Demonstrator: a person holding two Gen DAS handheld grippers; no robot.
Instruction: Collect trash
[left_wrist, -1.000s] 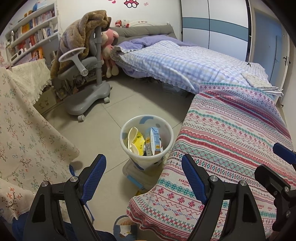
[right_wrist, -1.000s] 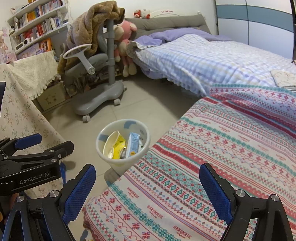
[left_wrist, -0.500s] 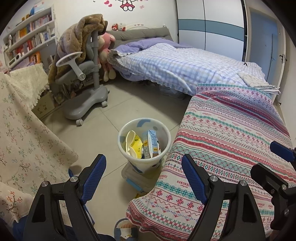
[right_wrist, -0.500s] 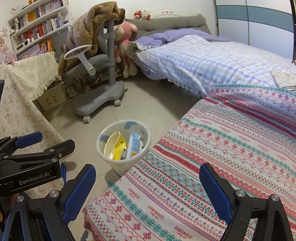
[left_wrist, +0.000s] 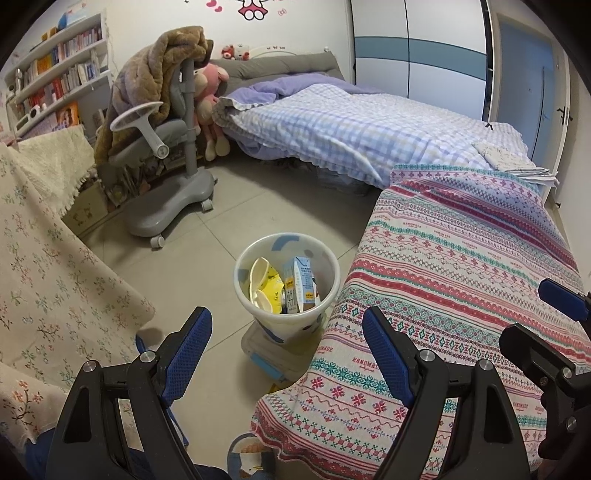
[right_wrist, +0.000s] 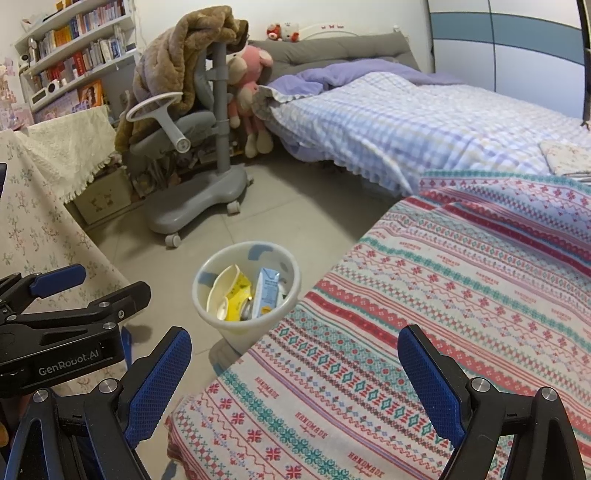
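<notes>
A white waste bin (left_wrist: 243, 280) with blue patches stands on the tiled floor beside the patterned bed; it also shows in the right wrist view (right_wrist: 201, 291). Inside are a blue-and-white drink carton (left_wrist: 303, 284) (right_wrist: 266, 291), a yellow wrapper (left_wrist: 271, 286) (right_wrist: 238, 295) and cream plastic pieces (left_wrist: 256, 273). My left gripper (left_wrist: 284, 350) is open and empty, held above the floor in front of the bin. My right gripper (right_wrist: 295, 373) is open and empty over the bed's near corner. The left gripper's body (right_wrist: 62, 332) shows at the right wrist view's left edge.
A bed with a red and teal patterned cover (left_wrist: 461, 280) fills the right. A flowered cloth (left_wrist: 48, 266) drapes furniture on the left. A grey wheeled chair (left_wrist: 170, 177) with a brown blanket stands behind the bin. A checked bed (left_wrist: 351, 133) lies at the back.
The left wrist view has pulled back and tilted up a little, so the bin sits slightly farther off. Both grippers stay open and empty; the right one has hardly moved.
</notes>
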